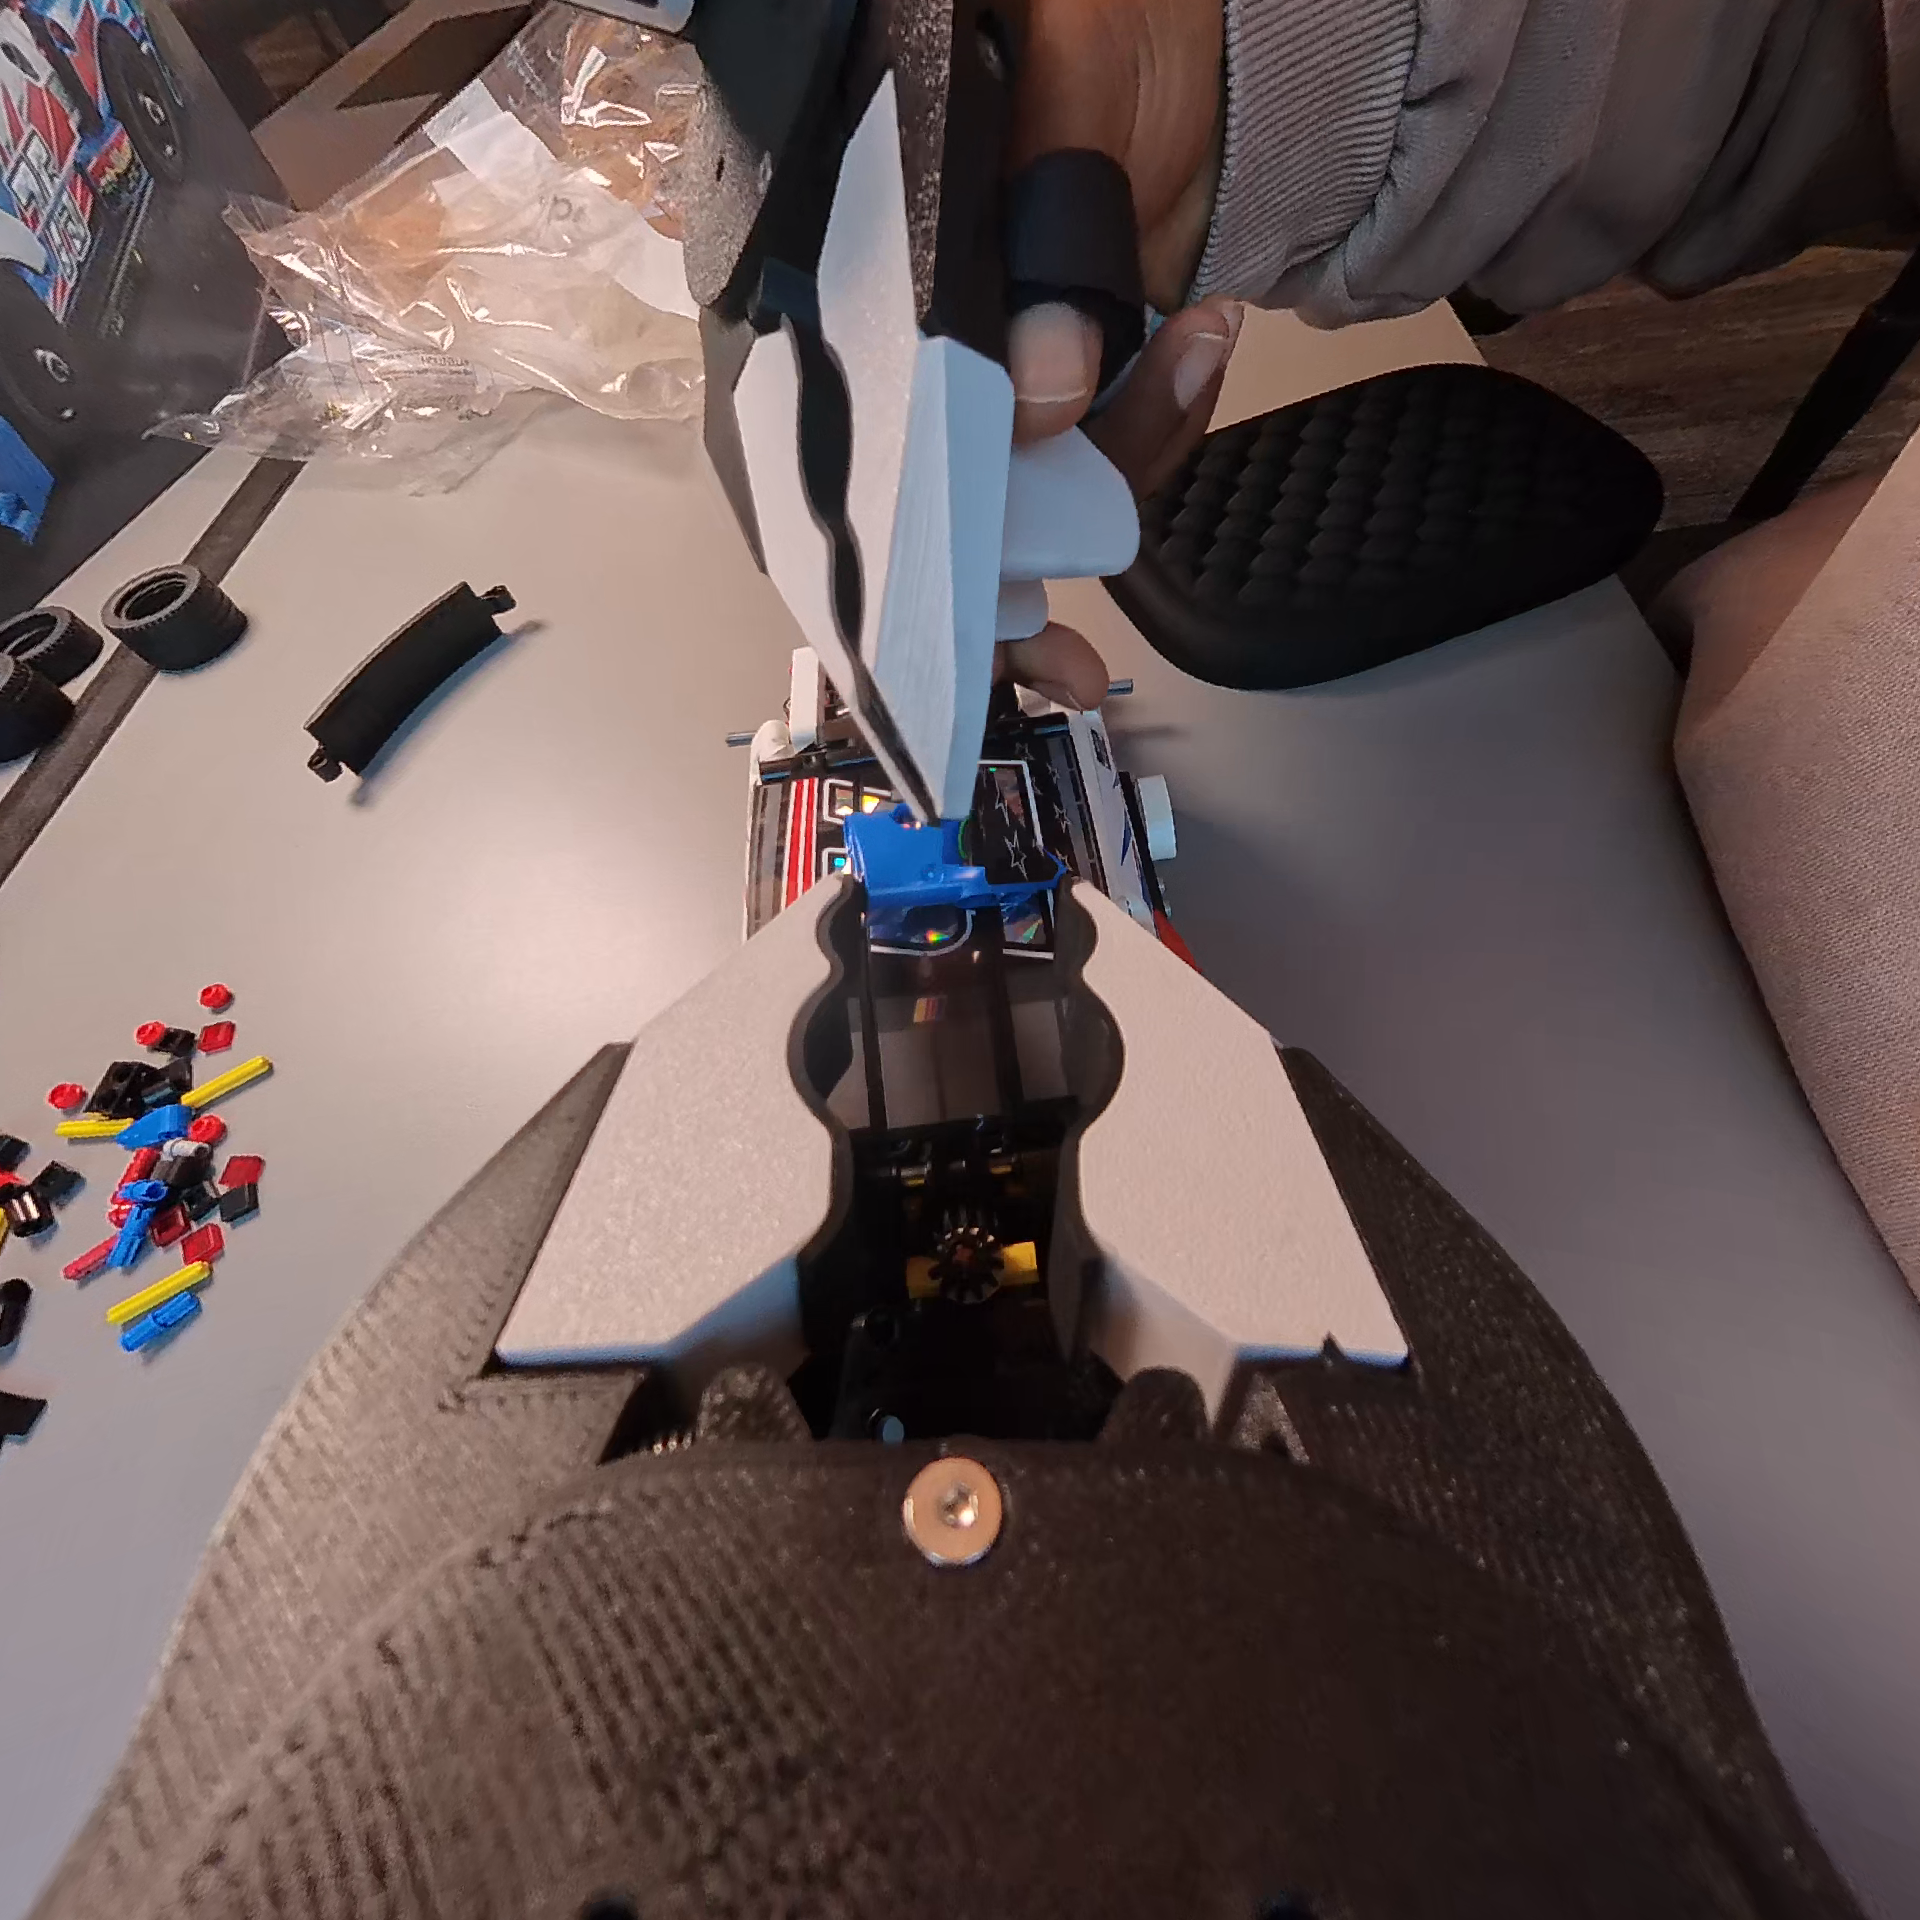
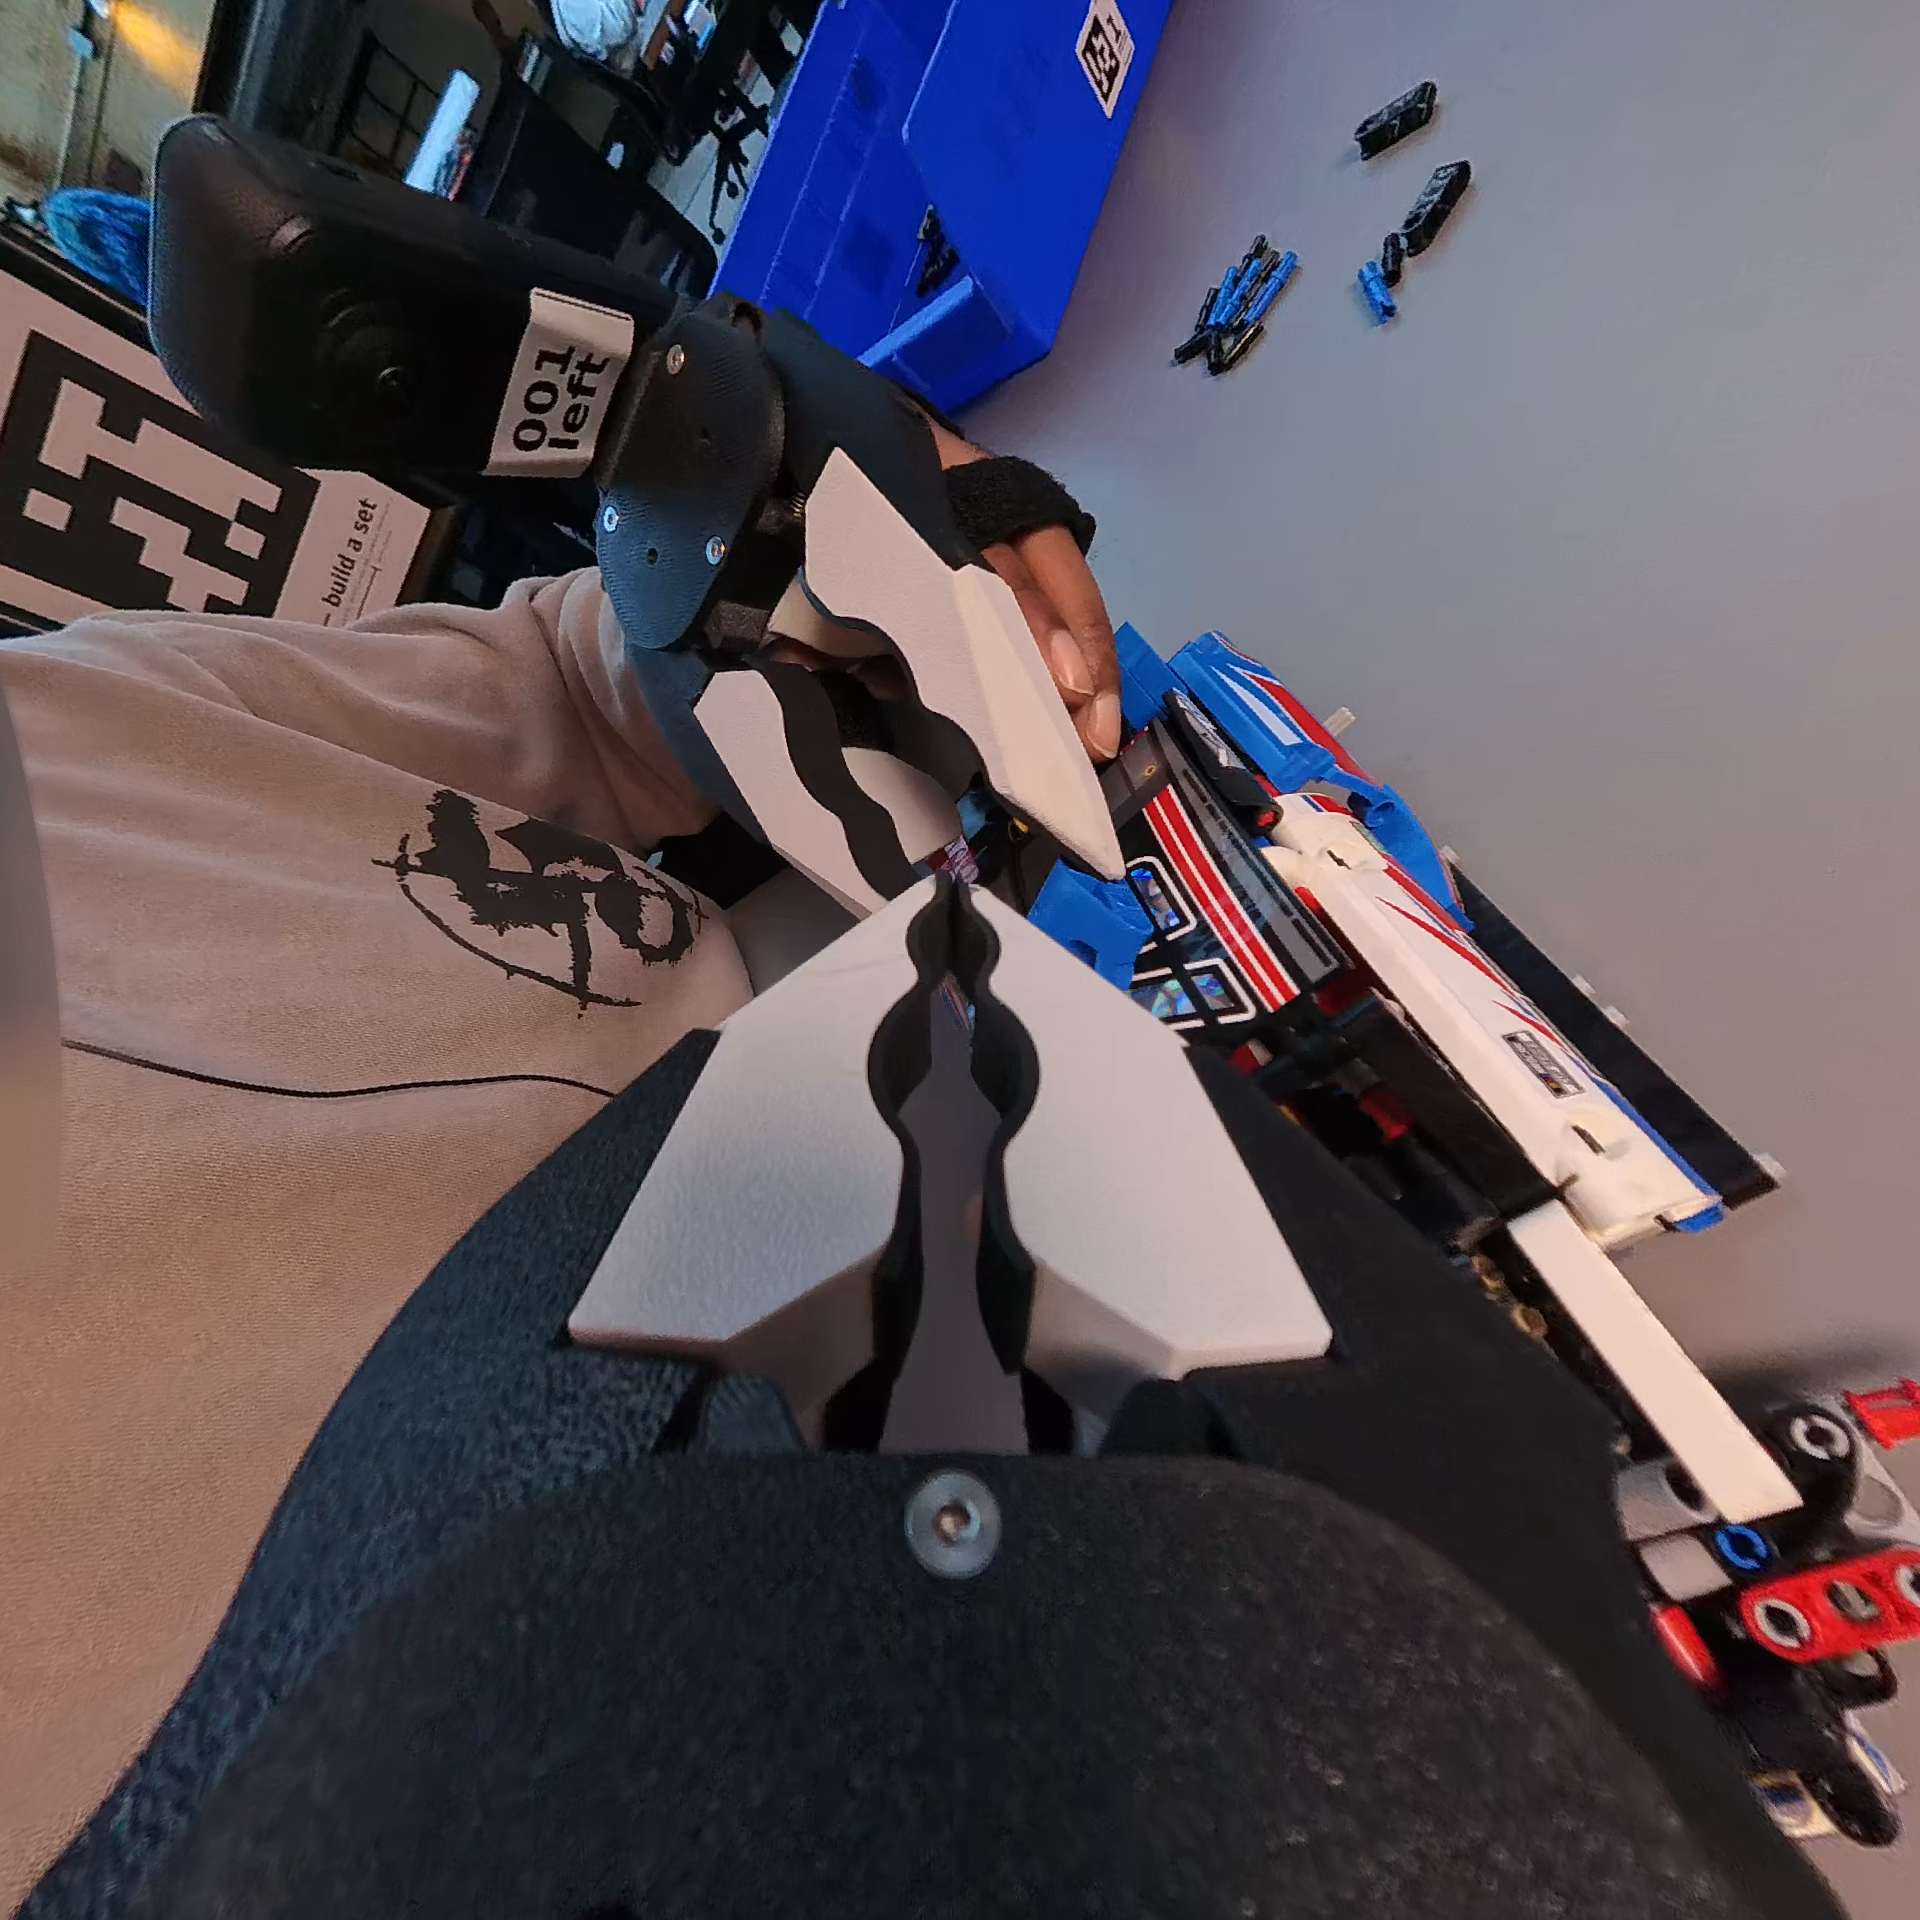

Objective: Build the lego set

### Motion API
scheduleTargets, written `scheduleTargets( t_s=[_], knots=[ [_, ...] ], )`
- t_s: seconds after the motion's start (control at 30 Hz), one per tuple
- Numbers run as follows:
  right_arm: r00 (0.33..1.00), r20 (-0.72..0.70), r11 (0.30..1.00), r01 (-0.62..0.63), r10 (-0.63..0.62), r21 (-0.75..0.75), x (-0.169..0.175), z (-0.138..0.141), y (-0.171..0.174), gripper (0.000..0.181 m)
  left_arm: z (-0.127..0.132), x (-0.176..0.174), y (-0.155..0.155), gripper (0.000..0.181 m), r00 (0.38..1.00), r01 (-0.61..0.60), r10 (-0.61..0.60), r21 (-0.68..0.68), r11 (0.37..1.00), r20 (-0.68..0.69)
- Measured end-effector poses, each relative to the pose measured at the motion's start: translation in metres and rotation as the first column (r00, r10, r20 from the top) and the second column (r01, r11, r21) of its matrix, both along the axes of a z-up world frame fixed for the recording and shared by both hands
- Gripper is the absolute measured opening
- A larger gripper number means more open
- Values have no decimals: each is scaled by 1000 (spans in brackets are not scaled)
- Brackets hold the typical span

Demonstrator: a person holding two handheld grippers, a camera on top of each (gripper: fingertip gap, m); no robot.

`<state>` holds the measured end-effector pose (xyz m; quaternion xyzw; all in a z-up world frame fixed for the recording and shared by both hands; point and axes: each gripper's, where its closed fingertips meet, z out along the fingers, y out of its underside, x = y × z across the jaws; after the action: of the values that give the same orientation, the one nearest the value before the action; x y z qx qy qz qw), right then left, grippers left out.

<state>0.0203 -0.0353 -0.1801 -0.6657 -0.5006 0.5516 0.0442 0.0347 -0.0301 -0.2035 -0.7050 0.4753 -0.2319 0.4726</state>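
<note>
A white, red and blue lego car [image 1: 1107,821] lies on the grey table. My left gripper [image 1: 961,899] straddles its black cabin frame, one finger on each side, and holds it. My right gripper [image 1: 930,805] comes down from above, shut, with its tips touching a blue piece [image 1: 914,862] on top of the car. In the right wrist view my right gripper [image 2: 951,883] is closed with nothing visible between its tips. The blue piece [image 2: 1075,914] sits just to its right on the car [image 2: 1403,987]. The left gripper's fingers [image 2: 997,675] clamp the car there, with a hand's fingertip resting on it.
Loose small pieces [image 1: 156,1174], black tyres [image 1: 171,618], a curved black panel [image 1: 405,675] and plastic bags [image 1: 468,260] lie to the left. A black chair [image 1: 1382,520] stands beyond the table edge. A blue bin [image 2: 935,187] and loose pins [image 2: 1236,301] lie farther off. My two grippers' fingertips are within a few centimetres of each other. It is some 25 cm from my left tips to the curved black panel [image 1: 405,675].
</note>
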Motion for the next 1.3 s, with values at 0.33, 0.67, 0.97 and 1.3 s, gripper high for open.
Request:
scheduleTargets(
  t_s=[0.33, 0.67, 0.97, 1.3],
  knots=[
    [997, -21, 997, -76, 76, 20, 7, 1, -17, 0, 0, 0, 0, 34, 1000, -1, 2, 10, 1000, -21],
    [991, -60, 993, -117, 119, 32, 13, 8, -29, 0, 0, -2, 4, 22, 998, -46, 47, 24, 999, -38],
    [995, -76, 998, -65, 66, 16, 12, 8, -17, 0, 13, -21, 5, 29, 997, -61, 61, -7, 998, 44],
    [996, -90, 1000, -27, 28, 12, 5, 9, -3, 0, 3, 1, -11, 52, 1000, 2, 0, -71, 997, 29]
  ],
)
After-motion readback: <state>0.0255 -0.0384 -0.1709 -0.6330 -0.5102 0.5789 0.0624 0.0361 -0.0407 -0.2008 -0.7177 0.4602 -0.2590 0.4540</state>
